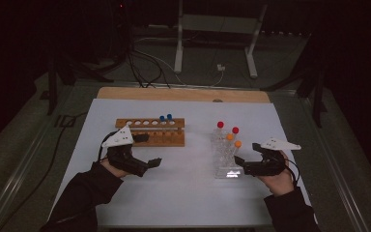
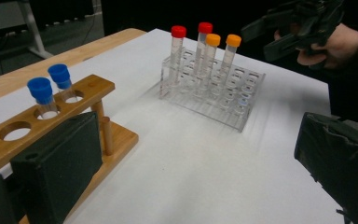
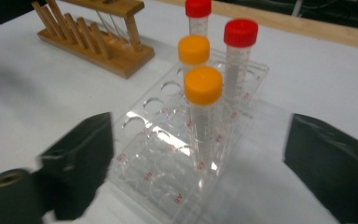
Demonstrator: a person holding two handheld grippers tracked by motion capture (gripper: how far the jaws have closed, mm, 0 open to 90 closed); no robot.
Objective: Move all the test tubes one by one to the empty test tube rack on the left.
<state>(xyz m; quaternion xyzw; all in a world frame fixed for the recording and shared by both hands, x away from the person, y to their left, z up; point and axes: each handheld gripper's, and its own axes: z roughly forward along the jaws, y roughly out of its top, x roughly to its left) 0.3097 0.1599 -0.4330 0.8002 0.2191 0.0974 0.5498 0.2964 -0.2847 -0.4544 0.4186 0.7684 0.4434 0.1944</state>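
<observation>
1. Left tongs (image 1: 153, 162): jaws spread wide, nothing between them. They sit in front of the wooden rack (image 1: 150, 131), pointing across the counter (image 1: 183, 198) toward the clear rack (image 1: 225, 155).
2. Right tongs (image 1: 239, 161): jaws wide apart, empty, at the near end of the clear rack. In the right gripper view the rack lies between the two jaws; I can't tell if either jaw touches it.
3. Clear rack holds four upright tubes: two red-capped tubes (image 3: 240, 60) at the far end, two orange-capped tubes (image 3: 203, 112) nearer. The front orange one is closest to the right tongs.
4. Wooden rack: two blue-capped tubes (image 2: 41, 93) upright in adjacent holes at its right end; the other holes are open.
5. The racks stand well apart on the white sheet.
</observation>
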